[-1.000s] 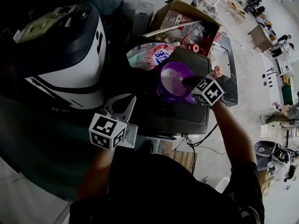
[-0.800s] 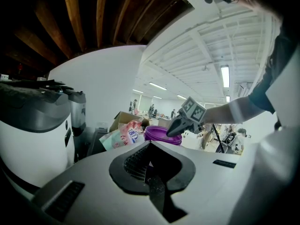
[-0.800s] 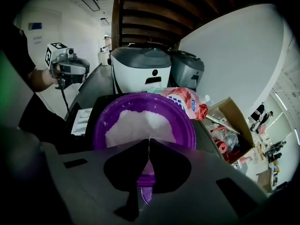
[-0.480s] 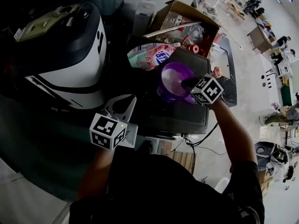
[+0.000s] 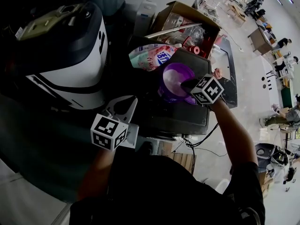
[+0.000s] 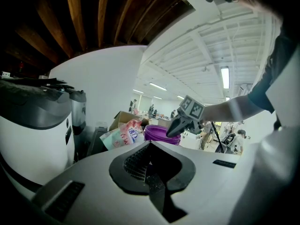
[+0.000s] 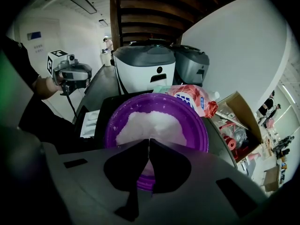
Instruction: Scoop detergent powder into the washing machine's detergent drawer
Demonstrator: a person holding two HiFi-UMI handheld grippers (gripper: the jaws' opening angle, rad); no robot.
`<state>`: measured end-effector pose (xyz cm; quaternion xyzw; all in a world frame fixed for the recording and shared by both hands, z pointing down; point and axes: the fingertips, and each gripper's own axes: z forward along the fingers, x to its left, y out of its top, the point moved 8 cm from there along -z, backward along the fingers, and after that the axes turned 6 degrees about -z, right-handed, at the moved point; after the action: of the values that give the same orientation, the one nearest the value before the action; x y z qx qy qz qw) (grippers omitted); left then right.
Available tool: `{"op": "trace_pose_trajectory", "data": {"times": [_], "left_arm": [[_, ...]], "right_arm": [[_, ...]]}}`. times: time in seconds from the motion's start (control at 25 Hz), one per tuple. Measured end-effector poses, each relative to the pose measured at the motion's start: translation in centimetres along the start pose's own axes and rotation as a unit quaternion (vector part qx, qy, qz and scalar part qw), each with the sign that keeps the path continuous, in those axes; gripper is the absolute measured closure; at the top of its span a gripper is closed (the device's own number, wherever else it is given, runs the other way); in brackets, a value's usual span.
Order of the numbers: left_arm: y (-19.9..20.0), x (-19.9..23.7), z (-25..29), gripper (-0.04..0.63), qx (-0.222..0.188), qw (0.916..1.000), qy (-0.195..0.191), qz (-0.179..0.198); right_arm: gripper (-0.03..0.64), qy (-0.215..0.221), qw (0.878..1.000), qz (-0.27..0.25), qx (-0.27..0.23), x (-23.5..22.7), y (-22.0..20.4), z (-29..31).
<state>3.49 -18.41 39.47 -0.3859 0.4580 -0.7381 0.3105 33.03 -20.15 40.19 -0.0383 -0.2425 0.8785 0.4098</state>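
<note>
In the head view, the purple bowl (image 5: 164, 86) is holding white detergent powder (image 5: 174, 80). The right gripper (image 5: 187, 84) is hanging over the bowl's near side. A detergent bag (image 5: 151, 55) is lying just beyond the bowl, and an open cardboard box (image 5: 165, 14) of clutter is standing beyond that. The left gripper (image 5: 123, 108) is hovering well apart from the bowl

In the left gripper view, its jaws are pressing together on nothing, and the bowl is showing beyond them

In the right gripper view, its jaws are meeting above the bowl's near rim with nothing seen between them, and the powder is lying heaped inside the bowl
</note>
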Motion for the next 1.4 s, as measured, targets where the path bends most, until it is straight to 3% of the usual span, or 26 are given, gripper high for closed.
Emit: {"op": "trace_pose_trajectory", "data": {"times": [0.52, 0.8, 1.2, 1.4], "left_arm": [[-0.1, 0.0, -0.4, 0.588, -0.007, 1.0000, -0.006, -0.004], [-0.2, 0.3, -0.6, 0.588, -0.008, 0.9999, -0.010, -0.005], [0.0, 0.9, -1.4, 0.588, -0.007, 0.9998, -0.019, -0.004], [0.1, 1.4, -2.0, 0.588, -0.005, 0.9997, -0.023, -0.002]], "right_arm": [[0.597, 0.035, 0.999, 0.023, 0.008, 1.0, 0.4, 0.0], [0.597, 0.062, 0.995, 0.074, -0.014, 1.1, 0.5, -0.2], [0.597, 0.073, 0.992, 0.102, -0.014, 1.8, 1.3, -0.2], [0.597, 0.072, 0.985, 0.147, -0.051, 1.7, 1.5, -0.7]]}}
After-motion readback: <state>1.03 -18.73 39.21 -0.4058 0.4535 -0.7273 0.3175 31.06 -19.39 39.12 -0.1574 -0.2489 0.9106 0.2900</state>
